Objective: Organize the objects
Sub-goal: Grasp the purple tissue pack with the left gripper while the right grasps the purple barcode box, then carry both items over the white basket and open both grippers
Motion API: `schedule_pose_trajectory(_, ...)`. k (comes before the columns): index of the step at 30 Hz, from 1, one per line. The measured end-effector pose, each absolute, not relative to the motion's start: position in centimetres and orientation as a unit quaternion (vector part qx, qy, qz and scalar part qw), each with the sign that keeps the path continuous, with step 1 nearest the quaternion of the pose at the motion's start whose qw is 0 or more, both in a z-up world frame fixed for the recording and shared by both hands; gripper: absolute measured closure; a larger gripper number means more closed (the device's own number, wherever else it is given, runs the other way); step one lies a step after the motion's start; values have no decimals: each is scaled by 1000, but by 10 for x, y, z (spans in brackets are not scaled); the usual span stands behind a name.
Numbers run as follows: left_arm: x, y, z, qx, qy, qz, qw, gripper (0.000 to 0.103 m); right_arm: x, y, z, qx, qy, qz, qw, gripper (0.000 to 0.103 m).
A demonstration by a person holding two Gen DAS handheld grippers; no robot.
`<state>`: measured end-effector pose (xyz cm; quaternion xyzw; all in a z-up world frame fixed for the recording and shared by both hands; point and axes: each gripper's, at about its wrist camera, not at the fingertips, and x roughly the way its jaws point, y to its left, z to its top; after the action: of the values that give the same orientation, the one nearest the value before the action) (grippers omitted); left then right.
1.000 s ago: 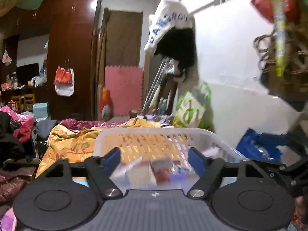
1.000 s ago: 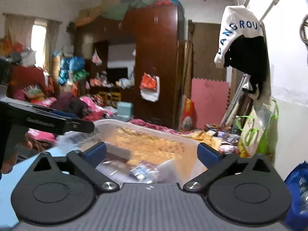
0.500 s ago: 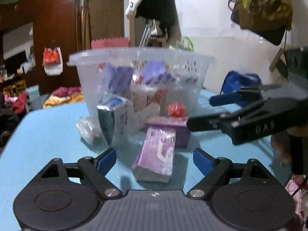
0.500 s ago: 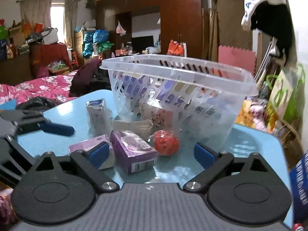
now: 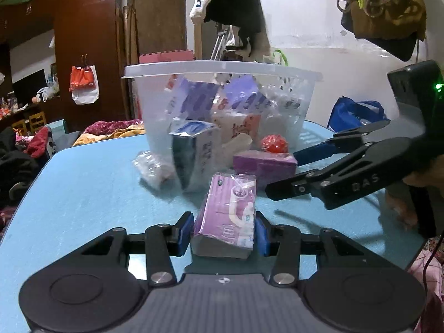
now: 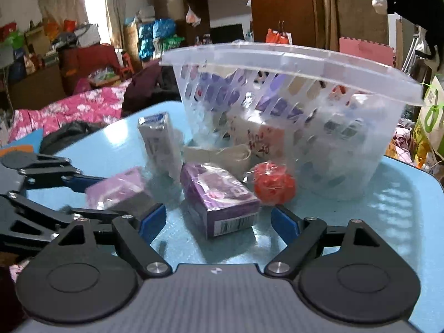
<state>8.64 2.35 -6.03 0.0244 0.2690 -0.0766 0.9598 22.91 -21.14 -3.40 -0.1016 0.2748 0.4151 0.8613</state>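
Gripping the pink plastic-wrapped tissue pack lying on the blue surface, your left gripper has its jaws clenched on its sides; next, lift it into the clear perforated plastic basket. Your right gripper hovers low, jaws released, around the purple box.

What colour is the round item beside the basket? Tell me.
Red ball; the right wrist view shows it best.
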Motion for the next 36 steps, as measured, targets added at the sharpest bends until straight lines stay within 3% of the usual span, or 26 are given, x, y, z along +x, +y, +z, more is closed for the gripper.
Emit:
schedule_pose_trajectory(1,87,26,-60,22,268,-76,960,53,228,-211,-34,-104,274,417,860,23)
schedule_pose_trajectory(2,87,28,-59,18,265,-76,961,53,227,-210,-34,-106,272,418,860,33)
schedule_pose_trajectory(3,87,31,-59,14,264,-75,962,53,226,-211,-33,-109,271,416,861,53)
schedule_pose_trajectory(13,72,42,-53,2,227,-73,971,53,190,-248,-30,-105,198,394,891,54)
schedule_pose_trajectory(27,68,45,-46,-29,197,-71,977,53,186,-238,-20,-84,158,370,911,54)
schedule_pose_trajectory(36,109,50,52,-49,118,-69,989,53,189,-233,63,-101,55,319,941,54)
